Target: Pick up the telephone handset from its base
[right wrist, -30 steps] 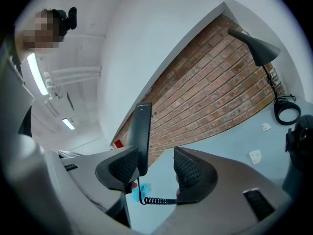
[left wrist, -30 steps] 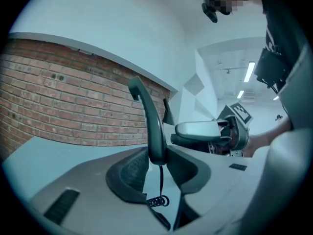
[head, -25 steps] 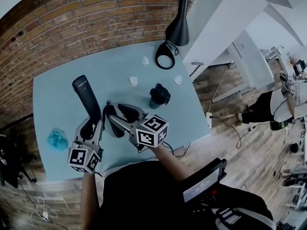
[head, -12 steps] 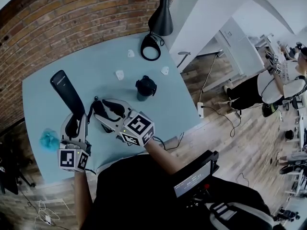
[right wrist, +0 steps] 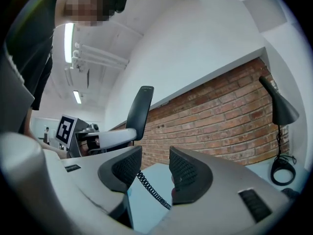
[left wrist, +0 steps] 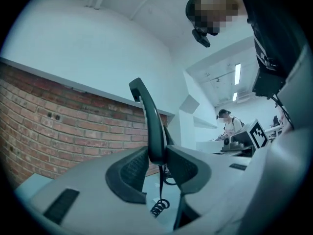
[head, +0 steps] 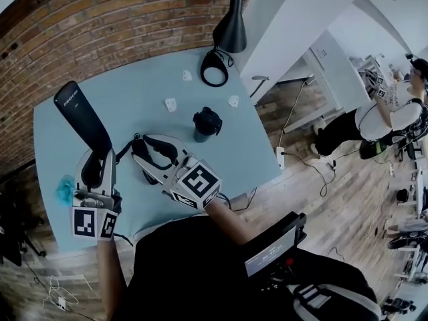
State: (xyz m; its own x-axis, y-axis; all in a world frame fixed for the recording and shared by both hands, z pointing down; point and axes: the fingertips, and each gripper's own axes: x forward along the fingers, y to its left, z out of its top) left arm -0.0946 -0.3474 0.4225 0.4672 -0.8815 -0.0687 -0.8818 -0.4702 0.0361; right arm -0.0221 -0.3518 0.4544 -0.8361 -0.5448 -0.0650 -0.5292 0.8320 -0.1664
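A black telephone handset [head: 80,116] slants up and to the left over the light-blue table [head: 147,92]. My left gripper [head: 99,162] is shut on its lower end. In the left gripper view the handset [left wrist: 149,126] stands upright, pinched between the pads, and its coiled cord [left wrist: 159,207] hangs below. My right gripper [head: 142,149] hovers just right of it, jaws closing with nothing between the pads. In the right gripper view [right wrist: 154,165] the cord [right wrist: 149,190] runs beyond and below the jaws, and the handset [right wrist: 137,109] rises at left. I see no phone base.
A black cup [head: 206,124] stands mid-table. A black lamp [head: 231,19] with a ring base [head: 214,77] is at the far edge, with small white pieces [head: 171,103] nearby. A blue crumpled thing [head: 65,189] lies at the left. A brick wall [head: 120,25] backs the table.
The left gripper has lifted the handset higher, and it now reaches further up and left in the head view. The right gripper has risen a little and rolled.
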